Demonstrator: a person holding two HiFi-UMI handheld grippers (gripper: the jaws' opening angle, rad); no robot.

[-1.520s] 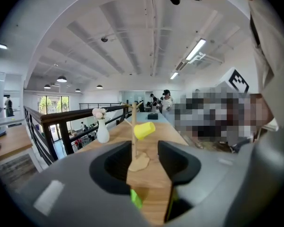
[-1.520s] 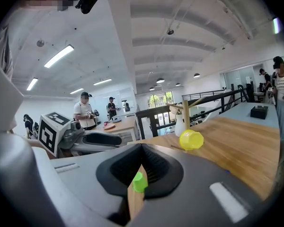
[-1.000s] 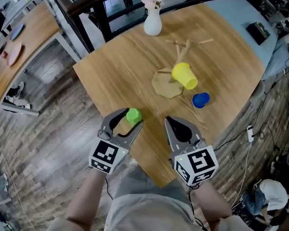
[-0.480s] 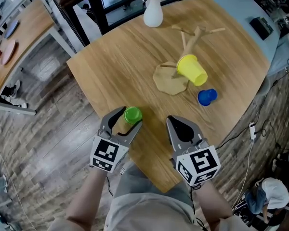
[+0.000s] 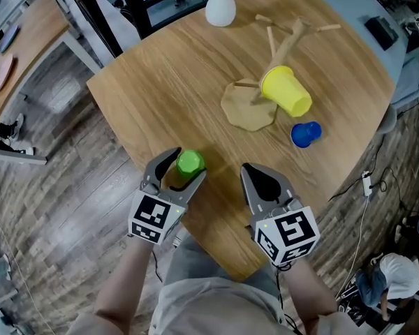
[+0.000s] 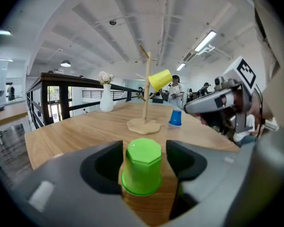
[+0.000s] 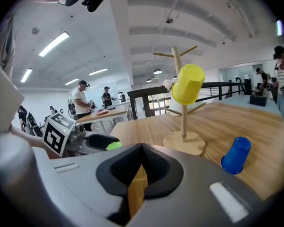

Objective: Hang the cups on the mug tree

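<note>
- Left gripper sits at the near edge of the wooden table. Its jaws have just been opening and now stand wide.
- The green cup stands upside down on the table, right between those jaws. The pads are not squeezing it, and a gap shows on the right side.
- Right gripper is just to the right, near the same table edge. Its jaws are closed together with nothing between them.
- Further out, toward the middle of the table, stands the wooden mug tree on its flat base.
- A yellow cup hangs tilted on one of the tree's right-hand pegs.
- A blue cup sits upside down on the table, near the base on its right.
- At the far edge stands a white vase.
</note>
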